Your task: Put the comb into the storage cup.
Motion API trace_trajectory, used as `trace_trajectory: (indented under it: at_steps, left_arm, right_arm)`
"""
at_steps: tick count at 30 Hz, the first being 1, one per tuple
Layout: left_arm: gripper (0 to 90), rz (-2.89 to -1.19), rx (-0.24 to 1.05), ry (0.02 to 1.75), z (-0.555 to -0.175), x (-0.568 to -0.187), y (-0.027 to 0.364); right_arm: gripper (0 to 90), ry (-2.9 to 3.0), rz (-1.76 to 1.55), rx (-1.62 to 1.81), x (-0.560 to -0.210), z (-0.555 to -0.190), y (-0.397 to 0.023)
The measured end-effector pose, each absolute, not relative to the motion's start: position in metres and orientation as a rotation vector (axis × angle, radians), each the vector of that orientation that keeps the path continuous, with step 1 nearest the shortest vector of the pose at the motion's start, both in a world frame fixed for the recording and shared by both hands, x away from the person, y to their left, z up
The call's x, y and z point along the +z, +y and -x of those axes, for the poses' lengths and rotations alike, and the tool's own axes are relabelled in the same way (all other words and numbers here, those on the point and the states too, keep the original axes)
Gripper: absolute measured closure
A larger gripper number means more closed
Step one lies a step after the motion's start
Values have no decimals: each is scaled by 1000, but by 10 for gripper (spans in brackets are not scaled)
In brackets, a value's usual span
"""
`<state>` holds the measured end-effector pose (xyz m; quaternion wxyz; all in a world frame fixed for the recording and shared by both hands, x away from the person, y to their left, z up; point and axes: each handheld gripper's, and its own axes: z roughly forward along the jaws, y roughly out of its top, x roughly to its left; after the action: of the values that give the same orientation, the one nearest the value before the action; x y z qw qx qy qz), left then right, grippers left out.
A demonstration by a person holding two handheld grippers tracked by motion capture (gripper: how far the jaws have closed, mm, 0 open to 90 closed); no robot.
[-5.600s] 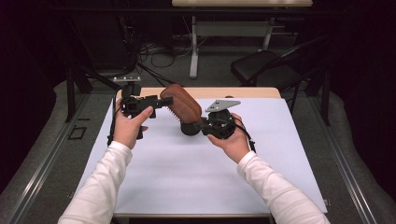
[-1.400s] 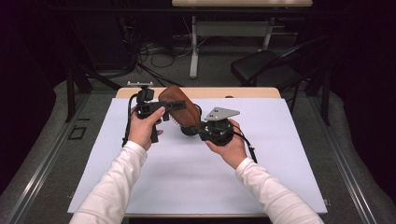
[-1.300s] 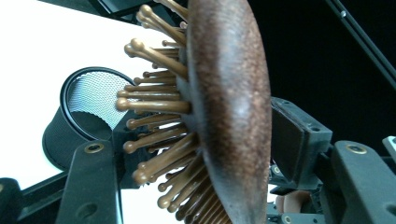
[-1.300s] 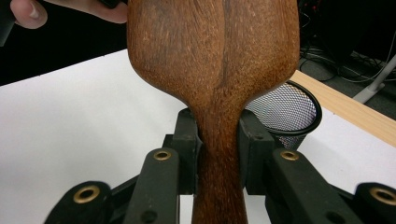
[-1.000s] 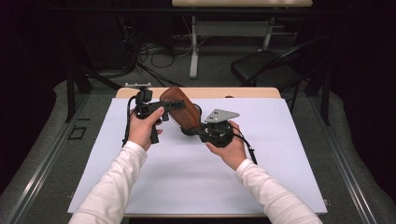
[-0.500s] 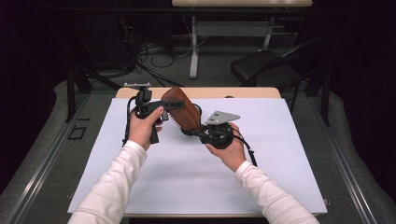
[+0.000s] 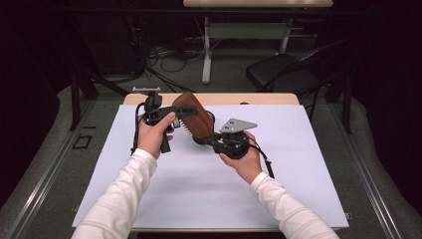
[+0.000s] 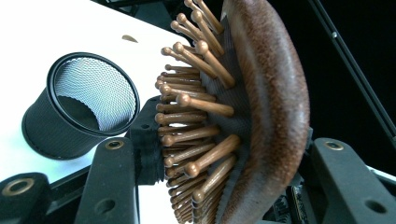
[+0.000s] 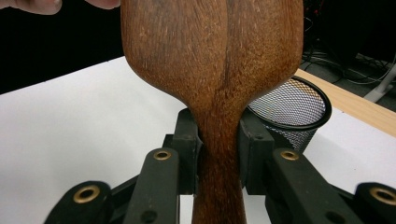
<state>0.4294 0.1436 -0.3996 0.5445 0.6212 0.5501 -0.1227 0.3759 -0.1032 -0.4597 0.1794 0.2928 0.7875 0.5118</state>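
Observation:
A brown wooden hairbrush (image 7: 193, 118) with wooden pins hangs above the table between both grippers. My right gripper (image 7: 205, 140) is shut on its narrow handle (image 9: 218, 140), one pad on each side. My left gripper (image 7: 180, 114) holds the brush head (image 8: 261, 93): one pad presses into the pins (image 8: 196, 140) and the other jaw sits behind the wooden back. Its jaws have just been closing on the head. A black mesh cup (image 8: 79, 107) lies on its side on the white table cover behind the brush, its open mouth (image 9: 292, 109) facing me.
A white sheet (image 7: 199, 199) covers the table, with a bare wooden strip (image 7: 259, 98) at the far edge. A dark chair (image 7: 283, 74) and floor cables stand beyond the table.
Since the earliest frame my left hand has shifted right and its gripper has come onto the brush head. Over the last second both hands have kept still.

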Motion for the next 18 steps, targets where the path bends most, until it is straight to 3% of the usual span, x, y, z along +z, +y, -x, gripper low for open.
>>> trace_trajectory:
  at_steps: [18]
  left_arm:
    - [484, -1454, -332, 1348, -433, -402, 143]
  right_arm:
    - [712, 2215, -878, 1494, -462, -375, -105]
